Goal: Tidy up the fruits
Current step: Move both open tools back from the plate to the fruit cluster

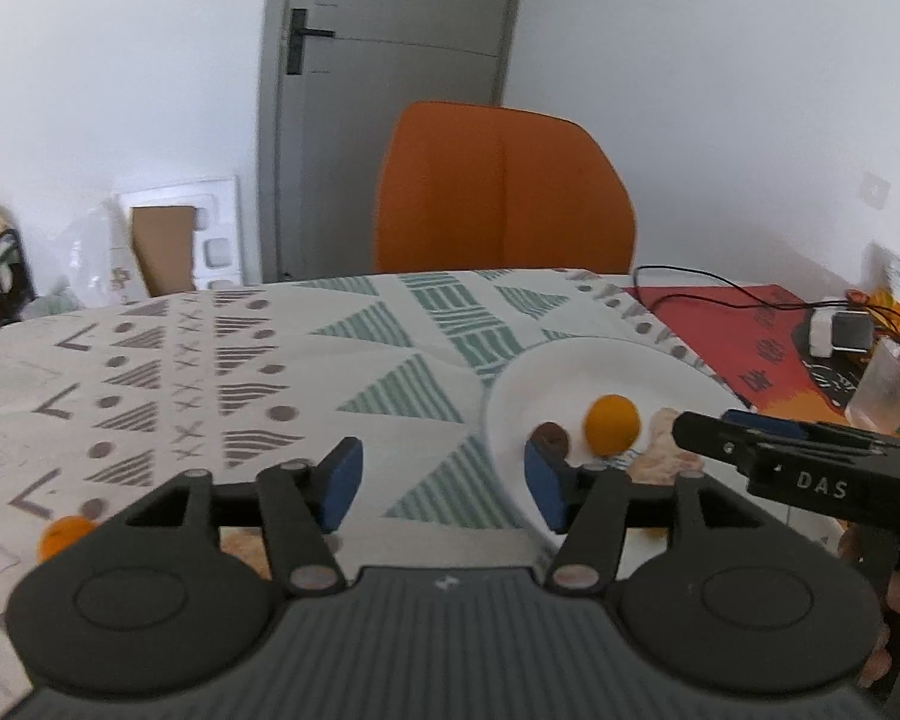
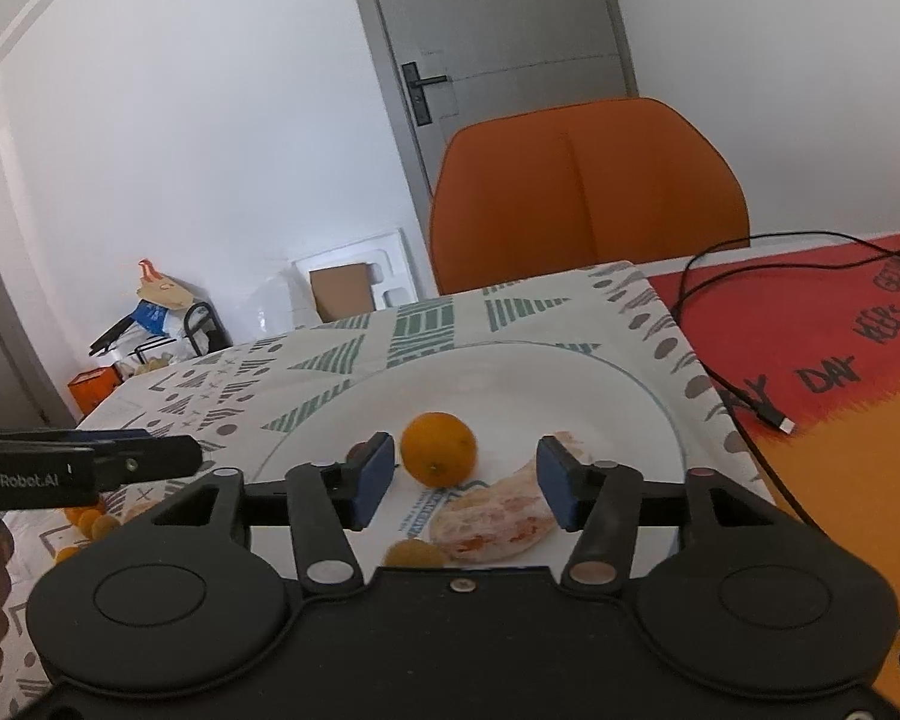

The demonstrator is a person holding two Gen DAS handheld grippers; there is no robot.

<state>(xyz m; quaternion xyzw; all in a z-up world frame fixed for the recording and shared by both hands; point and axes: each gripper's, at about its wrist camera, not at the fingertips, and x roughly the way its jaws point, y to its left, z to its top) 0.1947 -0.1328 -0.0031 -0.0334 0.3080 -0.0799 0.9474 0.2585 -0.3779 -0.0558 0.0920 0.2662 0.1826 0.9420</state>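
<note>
A white plate (image 2: pixel 570 372) on the patterned cloth holds a small orange (image 2: pixel 439 449), peeled citrus segments (image 2: pixel 498 516), a small yellow fruit (image 2: pixel 411 553) and a dark brown fruit (image 1: pixel 551 437). My right gripper (image 2: pixel 463 480) is open and empty, hovering over the plate's near side, jaws either side of the segments. My left gripper (image 1: pixel 444 483) is open and empty, left of the plate (image 1: pixel 546 372); the orange (image 1: pixel 612 423) lies beyond its right finger. Small orange fruits (image 2: pixel 90 521) lie on the cloth left of the plate; one shows in the left wrist view (image 1: pixel 60 534).
An orange chair (image 1: pixel 504 192) stands behind the table. A red and orange mat (image 2: pixel 822 372) with a black cable (image 2: pixel 744 402) lies right of the plate. A clear cup (image 1: pixel 888 387) and a charger (image 1: pixel 840 330) sit at the far right.
</note>
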